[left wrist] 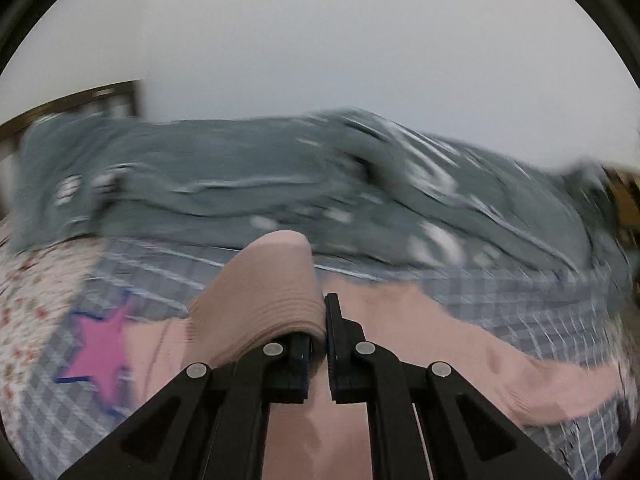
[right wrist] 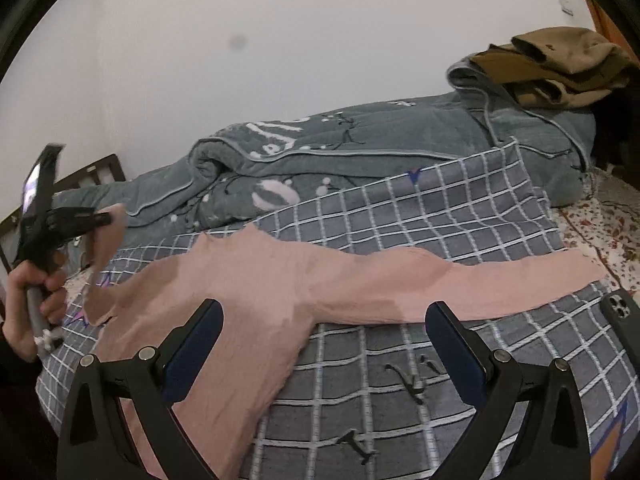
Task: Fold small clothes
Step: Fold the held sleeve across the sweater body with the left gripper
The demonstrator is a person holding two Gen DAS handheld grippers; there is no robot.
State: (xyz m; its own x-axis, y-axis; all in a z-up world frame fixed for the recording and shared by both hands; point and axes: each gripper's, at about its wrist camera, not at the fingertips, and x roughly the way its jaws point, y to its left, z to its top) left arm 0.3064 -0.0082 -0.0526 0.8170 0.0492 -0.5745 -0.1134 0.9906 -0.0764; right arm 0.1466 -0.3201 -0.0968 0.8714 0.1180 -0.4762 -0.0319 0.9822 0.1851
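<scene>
- Pink ribbed long-sleeved knit top (right wrist: 256, 280): lies flat on the grey checked bedcover (right wrist: 460, 216), its sleeves forming a long axis that runs crosswise to the right gripper's fingers.
- Right sleeve (right wrist: 500, 280): stretched flat, pointing away beyond the right-hand finger.
- Left gripper (left wrist: 318, 344): jaws together, clamped on the cuff of the other sleeve (left wrist: 264, 292), which rises ahead of the fingers and drapes over the left one.
- Right gripper (right wrist: 324, 344): jaws wide apart, holding nothing; the top's body lies between and ahead of them.
- Grey-green patterned quilt (right wrist: 360, 140): bunched beyond the top.
- Dark smartphone (right wrist: 618, 312): beside the right finger, on the bedcover.
</scene>
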